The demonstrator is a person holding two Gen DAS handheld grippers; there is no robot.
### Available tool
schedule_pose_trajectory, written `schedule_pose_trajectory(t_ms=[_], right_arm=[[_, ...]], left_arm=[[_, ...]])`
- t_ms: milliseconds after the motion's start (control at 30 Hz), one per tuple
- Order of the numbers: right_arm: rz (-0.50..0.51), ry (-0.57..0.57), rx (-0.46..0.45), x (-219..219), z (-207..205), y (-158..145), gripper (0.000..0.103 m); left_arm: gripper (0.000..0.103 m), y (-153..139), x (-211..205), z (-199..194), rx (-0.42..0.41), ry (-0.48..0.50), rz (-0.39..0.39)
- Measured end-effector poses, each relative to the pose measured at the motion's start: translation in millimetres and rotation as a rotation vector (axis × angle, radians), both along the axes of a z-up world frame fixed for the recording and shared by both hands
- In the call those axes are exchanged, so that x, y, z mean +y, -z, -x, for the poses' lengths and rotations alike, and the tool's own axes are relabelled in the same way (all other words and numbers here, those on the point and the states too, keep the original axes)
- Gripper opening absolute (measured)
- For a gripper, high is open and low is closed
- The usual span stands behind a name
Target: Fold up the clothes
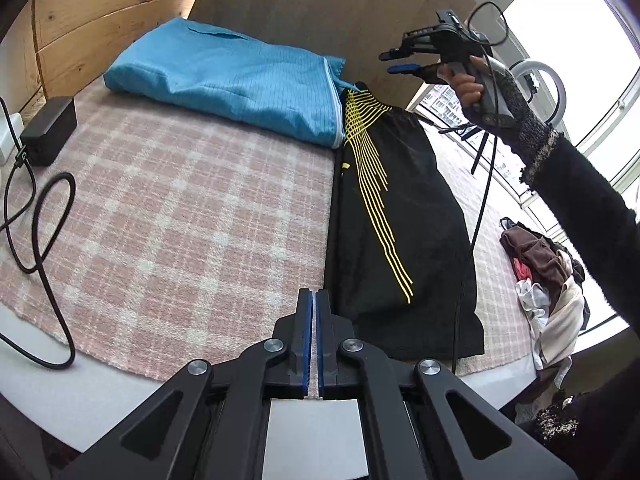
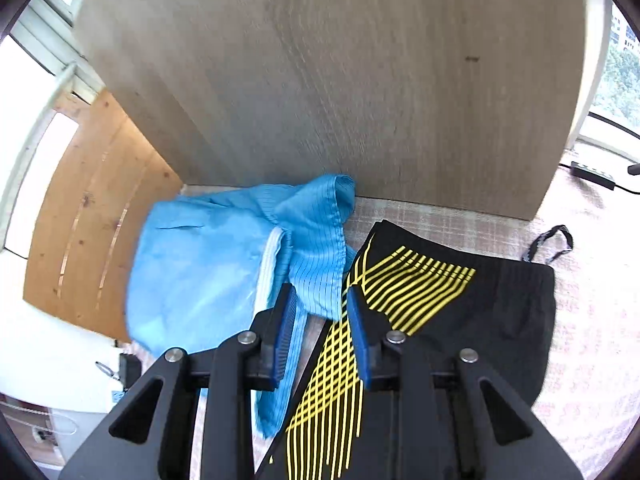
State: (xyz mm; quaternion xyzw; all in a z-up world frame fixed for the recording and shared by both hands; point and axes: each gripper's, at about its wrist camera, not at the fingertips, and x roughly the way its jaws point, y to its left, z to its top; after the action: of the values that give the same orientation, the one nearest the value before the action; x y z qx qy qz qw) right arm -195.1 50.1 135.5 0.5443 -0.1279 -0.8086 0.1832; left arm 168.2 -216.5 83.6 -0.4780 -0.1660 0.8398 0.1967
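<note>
Two folded garments lie side by side on a bed covered with a pink and white checked blanket. One is a pair of black shorts with yellow stripes, stretched from the near edge toward the far edge. The other is a blue garment with fine dark pinstripes, resting along the far edge against a tall pale wooden board, its corner touching the top of the shorts.

Two handheld grippers are in view. The left gripper hovers over the near edge with its blue-padded tongs pressed together, holding nothing. The right gripper, held in a person's hand with a dark sleeve, hangs above the spot where the two garments meet; its tongs are slightly spread, with no cloth between them.

At the right edge lies one loose heap of unfolded clothes in brown, white and red. At the left edge sit one black box and a looping black cable. Knotty pine panelling lines the left wall, and bright windows fill the right side.
</note>
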Motion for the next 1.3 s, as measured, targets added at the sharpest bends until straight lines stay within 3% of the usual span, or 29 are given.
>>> schedule_pose_trajectory(t_ms=[67, 100, 200, 233, 367, 433, 500, 567, 667, 767, 933, 1300], right_arm=[[0.053, 0.006, 0.018, 20.3, -25.8, -28.9, 0.026], [0.088, 0.014, 0.030, 36.3, -41.3, -43.1, 0.026], [0.190, 0.050, 0.067, 84.8, -88.7, -81.3, 0.027], [0.189, 0.065, 0.092, 96.2, -108.1, -92.1, 0.028], [-0.078, 0.038, 0.230, 98.8, -183.0, -113.0, 0.029], [-0.183, 0.026, 0.238, 102.3, -205.7, -98.2, 0.039], [-0.279, 0.033, 0.241, 107.0, -223.0, -80.5, 0.043], [-0.333, 0.041, 0.226, 112.0, -233.7, -58.9, 0.043], [-0.353, 0.052, 0.182, 128.7, -244.5, -24.3, 0.043], [-0.288, 0.100, 0.120, 152.0, -239.8, 14.1, 0.043], [-0.144, 0.128, 0.005, 164.6, -220.2, 71.8, 0.043], [0.035, 0.064, -0.054, 148.5, -190.3, 111.0, 0.043]], left_arm=[[0.000, -15.8, -7.3, 3.7, 0.020, 0.030, -0.022], [0.005, -24.1, -11.1, 6.4, 0.026, 0.055, -0.043], [0.047, -43.4, -17.1, 20.3, 0.005, 0.137, -0.162], [0.049, -49.2, -17.7, 25.4, 0.000, 0.154, -0.197], [0.049, -62.5, -12.8, 48.6, -0.012, 0.143, -0.282], [0.058, -57.9, -4.8, 64.3, -0.049, 0.091, -0.241], [0.058, -49.8, 6.4, 79.4, -0.092, 0.043, -0.188], [0.058, -38.7, 26.8, 88.0, -0.107, 0.053, -0.138], [0.058, -21.0, 69.6, 91.2, -0.087, 0.118, 0.029], [0.056, 1.8, 109.1, 101.0, -0.096, 0.156, 0.148], [0.055, 36.4, 136.4, 127.2, -0.163, 0.146, 0.257], [0.055, 54.7, 135.4, 153.0, -0.179, 0.127, 0.280]])
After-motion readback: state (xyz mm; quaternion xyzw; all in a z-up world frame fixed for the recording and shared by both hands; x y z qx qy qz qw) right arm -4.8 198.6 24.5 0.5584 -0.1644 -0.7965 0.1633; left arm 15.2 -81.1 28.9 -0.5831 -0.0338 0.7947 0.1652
